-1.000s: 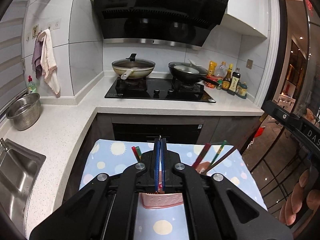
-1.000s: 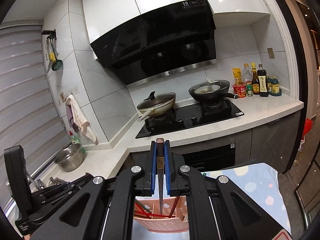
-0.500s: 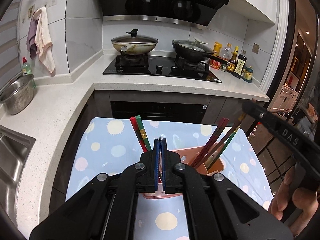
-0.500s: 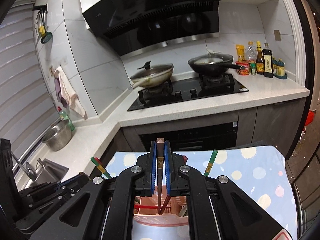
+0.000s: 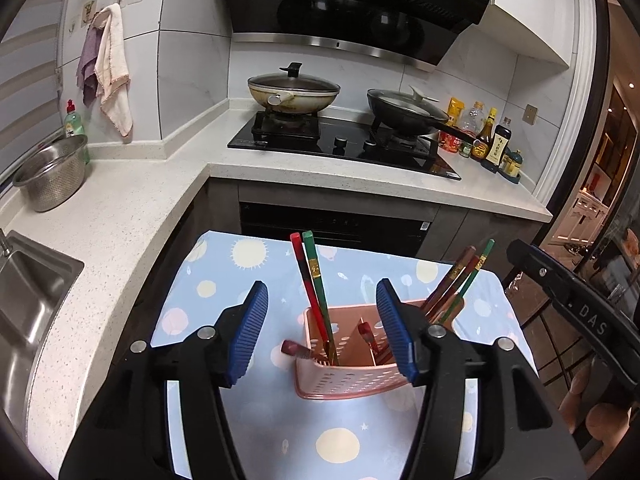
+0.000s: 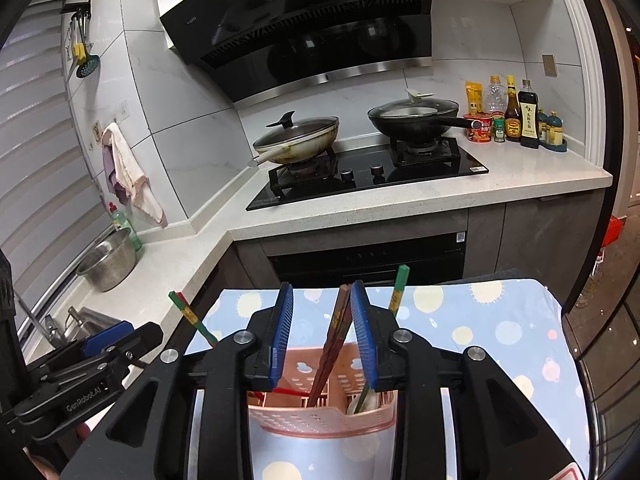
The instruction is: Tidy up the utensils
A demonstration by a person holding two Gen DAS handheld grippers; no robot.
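Note:
A pink perforated utensil basket [image 5: 348,380] stands on a small table with a blue dotted cloth [image 5: 224,280]. Red and green chopsticks [image 5: 312,280] lean in its left part, several more chopsticks [image 5: 464,276] in its right part. My left gripper [image 5: 320,332] is open and empty just above the basket. My right gripper [image 6: 322,336] is open above the same basket [image 6: 320,416]; a dark brown chopstick [image 6: 336,332] stands between its jaws, leaning by the right pad, its tip down in the basket. A white spoon [image 6: 364,402] lies in the basket's right part.
Behind the table runs an L-shaped white counter [image 5: 120,200] with a gas hob, a lidded wok [image 5: 294,90] and a black pan [image 5: 404,110]. Sauce bottles [image 5: 492,140] stand at the right end. A steel colander [image 5: 52,172] and sink [image 5: 24,292] are at left.
Both grippers have opened. The right one let go of the dark chopstick, which now stands in the basket. Both views have tilted down and closer to the basket.

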